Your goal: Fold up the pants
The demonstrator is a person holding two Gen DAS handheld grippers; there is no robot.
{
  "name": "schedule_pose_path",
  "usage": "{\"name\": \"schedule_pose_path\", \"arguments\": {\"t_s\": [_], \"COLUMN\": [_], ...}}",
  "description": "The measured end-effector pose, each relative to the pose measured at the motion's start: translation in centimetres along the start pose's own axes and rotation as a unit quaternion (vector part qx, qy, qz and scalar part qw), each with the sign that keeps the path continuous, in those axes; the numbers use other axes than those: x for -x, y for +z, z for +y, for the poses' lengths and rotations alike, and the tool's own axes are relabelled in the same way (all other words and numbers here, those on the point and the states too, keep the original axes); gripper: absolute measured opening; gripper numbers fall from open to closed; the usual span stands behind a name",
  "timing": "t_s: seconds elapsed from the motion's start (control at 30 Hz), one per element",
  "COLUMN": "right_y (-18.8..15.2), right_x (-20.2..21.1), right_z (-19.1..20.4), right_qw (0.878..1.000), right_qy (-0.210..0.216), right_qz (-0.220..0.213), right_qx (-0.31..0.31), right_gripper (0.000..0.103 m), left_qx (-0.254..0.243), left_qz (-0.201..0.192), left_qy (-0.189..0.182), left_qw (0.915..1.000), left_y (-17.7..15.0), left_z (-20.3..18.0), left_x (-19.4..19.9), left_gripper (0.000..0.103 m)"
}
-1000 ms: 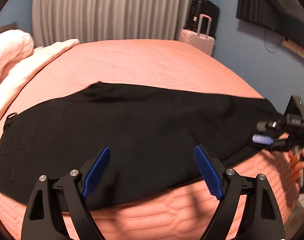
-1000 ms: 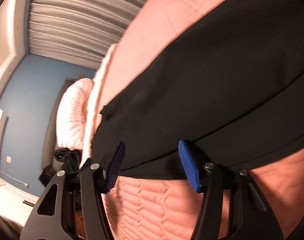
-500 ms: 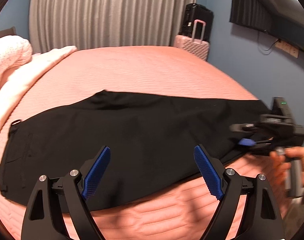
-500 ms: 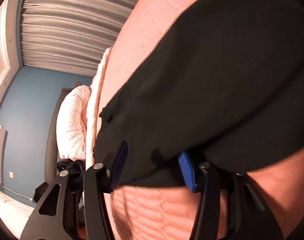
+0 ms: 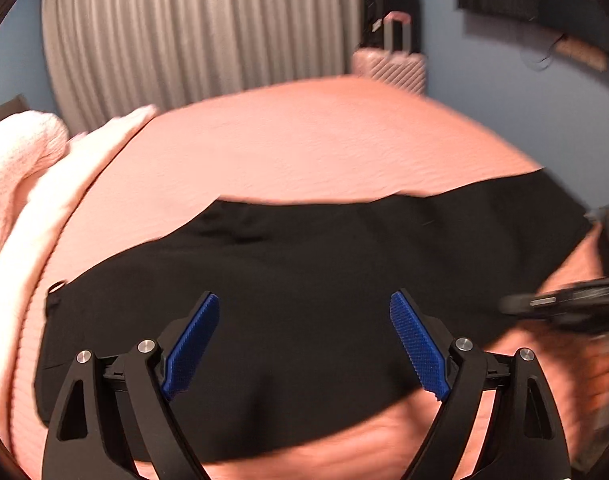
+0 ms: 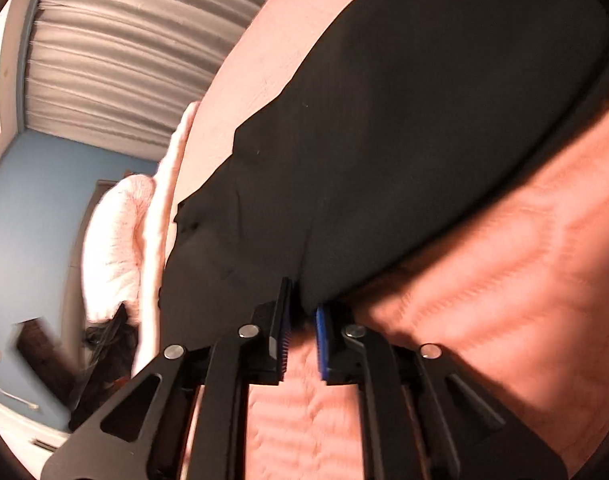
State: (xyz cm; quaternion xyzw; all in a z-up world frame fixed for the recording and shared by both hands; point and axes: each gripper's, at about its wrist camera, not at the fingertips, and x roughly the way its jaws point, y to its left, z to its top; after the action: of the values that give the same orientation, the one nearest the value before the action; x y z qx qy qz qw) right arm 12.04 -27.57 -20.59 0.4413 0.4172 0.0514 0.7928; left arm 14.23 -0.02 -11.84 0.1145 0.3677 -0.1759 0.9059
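Right gripper (image 6: 300, 320) pinching black pants (image 6: 404, 140) hem; left gripper (image 5: 304, 344) fingers spread wide above

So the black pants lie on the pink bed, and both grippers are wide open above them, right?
Not quite. The left gripper is open above the black pants on the pink bed, but the right wrist view shows the right gripper shut on the pants' edge.

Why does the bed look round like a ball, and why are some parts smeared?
Left wrist view: the fisheye lens bulges the pink bedspread into a dome; the right gripper at the edge is smeared by motion blur, and the black pants show little detail. Right wrist view: the curtain bends, warm light falls unevenly on the bedspread, and the left edge is blurred.
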Motion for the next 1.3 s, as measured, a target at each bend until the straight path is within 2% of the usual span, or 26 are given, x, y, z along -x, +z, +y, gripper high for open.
{"name": "schedule_pose_path", "arguments": {"t_s": [0.03, 0.07, 0.1, 0.13, 0.2, 0.3, 0.33, 0.37, 0.43, 0.47, 0.57, 0.63, 0.67, 0.7, 0.83, 0.87, 1.0, 1.03, 1.07, 1.1, 1.13, 1.17, 1.2, 1.23, 1.27, 1.3], "right_y": [0.2, 0.6, 1.5, 2.6, 5.7, 11.9, 14.8, 16.3, 18.7, 19.1, 18.9, 18.1, 18.0, 17.9, 16.6, 16.0, 15.2, 15.3, 15.2, 15.2, 14.8, 13.9, 13.2, 12.2, 11.1, 9.5], "right_x": [2.0, 4.4, 6.9, 9.3, 13.0, 16.0, 16.8, 17.0, 17.8, 17.8, 17.5, 17.0, 16.6, 16.9, 21.0, 21.6, 20.6, 20.5, 20.8, 20.8, 21.2, 21.9, 22.0, 21.9, 21.5, 20.1], "right_z": [-0.2, -0.7, -1.4, -2.1, -3.6, -5.9, -7.8, -8.8, -11.8, -12.8, -14.0, -13.9, -13.5, -13.6, -13.1, -13.0, -15.6, -16.5, -15.7, -15.7, -14.3, -11.7, -9.8, -7.7, -5.5, -2.6], "right_qw": [1.000, 0.999, 0.996, 0.992, 0.982, 0.962, 0.953, 0.951, 0.940, 0.946, 0.956, 0.952, 0.946, 0.943, 0.953, 0.953, 0.955, 0.953, 0.944, 0.944, 0.932, 0.912, 0.898, 0.885, 0.878, 0.883], "right_qy": [-0.008, -0.020, -0.051, -0.077, -0.121, -0.175, -0.216, -0.227, -0.277, -0.268, -0.244, -0.249, -0.262, -0.264, -0.221, -0.222, -0.240, -0.257, -0.284, -0.284, -0.306, -0.332, -0.344, -0.353, -0.352, -0.326], "right_qz": [-0.012, -0.031, -0.052, -0.075, -0.114, -0.150, -0.161, -0.161, -0.161, -0.146, -0.108, -0.091, -0.084, -0.081, -0.107, -0.111, -0.077, -0.089, -0.109, -0.109, -0.131, -0.166, -0.187, -0.206, -0.219, -0.215], "right_qx": [0.012, 0.031, 0.050, 0.064, 0.093, 0.145, 0.140, 0.135, 0.114, 0.111, 0.119, 0.151, 0.172, 0.186, 0.176, 0.176, 0.157, 0.135, 0.131, 0.131, 0.146, 0.177, 0.201, 0.224, 0.239, 0.261], "right_gripper": [0.039, 0.042, 0.057, 0.066, 0.068, 0.068, 0.069, 0.070, 0.069, 0.069, 0.063, 0.039, 0.033, 0.017, 0.010, 0.010, 0.013, 0.027, 0.034, 0.034, 0.035, 0.037, 0.057, 0.067, 0.067, 0.067], "left_qx": [-0.001, -0.007, -0.014, -0.021, -0.021, 0.021, 0.032, 0.040, 0.056, 0.058, 0.044, 0.031, 0.037, 0.043, 0.061, 0.064, 0.070, 0.073, 0.074, 0.075, 0.073, 0.072, 0.073, 0.081, 0.087, 0.094], "left_qz": [0.002, -0.002, -0.002, 0.004, 0.027, 0.042, 0.047, 0.050, 0.064, 0.069, 0.083, 0.098, 0.103, 0.105, 0.107, 0.107, 0.096, 0.096, 0.096, 0.095, 0.094, 0.091, 0.090, 0.089, 0.087, 0.085], "left_qy": [0.005, 0.010, 0.013, 0.011, 0.006, 0.006, 0.008, 0.011, 0.023, 0.037, 0.072, 0.086, 0.087, 0.085, 0.089, 0.088, 0.083, 0.084, 0.082, 0.076, 0.081, 0.086, 0.087, 0.092, 0.094, 0.094], "left_qw": [1.0000, 0.9999, 0.9998, 0.9997, 0.9994, 0.9989, 0.9984, 0.9979, 0.9961, 0.9952, 0.9929, 0.9910, 0.9902, 0.9899, 0.9884, 0.9883, 0.9894, 0.9892, 0.9893, 0.9898, 0.9896, 0.9895, 0.9894, 0.9885, 0.9879, 0.9875], "left_y": [0.1, 0.0, 0.1, 0.1, -0.2, -1.2, -1.4, -1.7, -2.3, -2.6, -3.3, -3.7, -3.8, -3.8, -3.4, -3.2, -2.4, -2.2, -1.9, -1.6, -1.2, -0.8, -0.6, -0.3, 0.0, 0.1], "left_z": [0.5, 0.7, 0.8, 0.7, 0.6, 0.8, 0.7, 0.7, 0.8, 0.8, 0.8, 0.8, 0.9, 0.9, 1.1, 1.2, 1.3, 1.3, 1.3, 1.3, 1.4, 1.5, 1.6, 1.9, 2.1, 2.3], "left_x": [-0.5, -0.6, -1.0, -1.7, -3.7, -4.6, -4.6, -4.5, -4.5, -4.5, -4.7, -5.2, -5.4, -5.4, -4.9, -4.7, -4.1, -4.0, -3.8, -3.6, -3.3, -3.1, -2.8, -2.6, -2.4, -2.1], "left_gripper": [0.085, 0.085, 0.085, 0.085, 0.085, 0.085, 0.085, 0.085, 0.085, 0.085, 0.085, 0.085, 0.085, 0.085, 0.085, 0.085, 0.085, 0.085, 0.085, 0.085, 0.085, 0.085, 0.085, 0.085, 0.085, 0.085]}}
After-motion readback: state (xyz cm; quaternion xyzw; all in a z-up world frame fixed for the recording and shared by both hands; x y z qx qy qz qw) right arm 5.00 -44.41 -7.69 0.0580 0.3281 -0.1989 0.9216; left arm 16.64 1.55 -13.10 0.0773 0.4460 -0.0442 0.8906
